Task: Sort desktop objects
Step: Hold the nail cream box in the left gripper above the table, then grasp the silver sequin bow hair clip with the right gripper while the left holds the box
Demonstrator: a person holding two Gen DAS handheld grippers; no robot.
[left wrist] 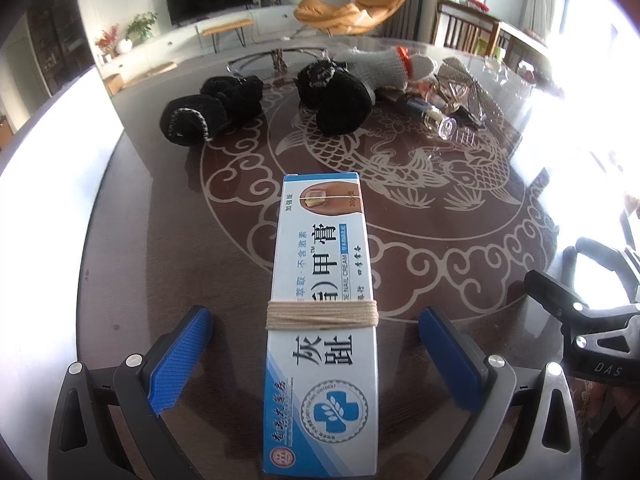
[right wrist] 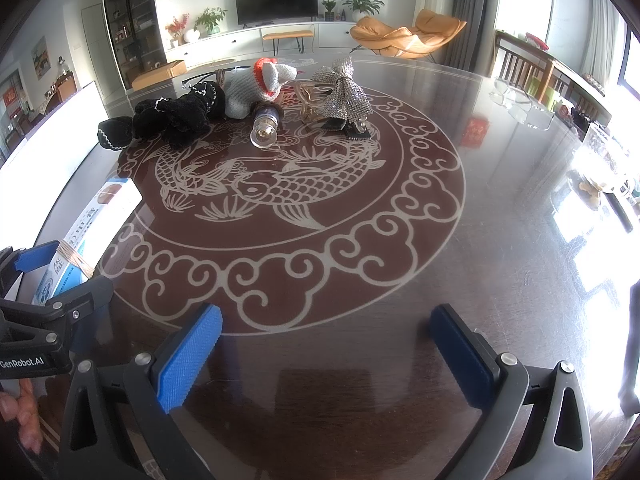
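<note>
A nail-cream box (left wrist: 322,320) bound with string lies on the table (left wrist: 180,240) between the left tongs (left wrist: 316,354), spread wide apart; the right tongs (right wrist: 326,354) gape over bare tabletop

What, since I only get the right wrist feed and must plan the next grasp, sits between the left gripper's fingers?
Observer: A long box lies lengthwise between the left gripper's fingers, pointing away from the camera.
Operator: Is it clamped?
Observer: No. A gap shows on each side between the blue pads and the box.
Operator: What kind of box is it?
Observer: Its print reads "NAIL CREAM".
</note>
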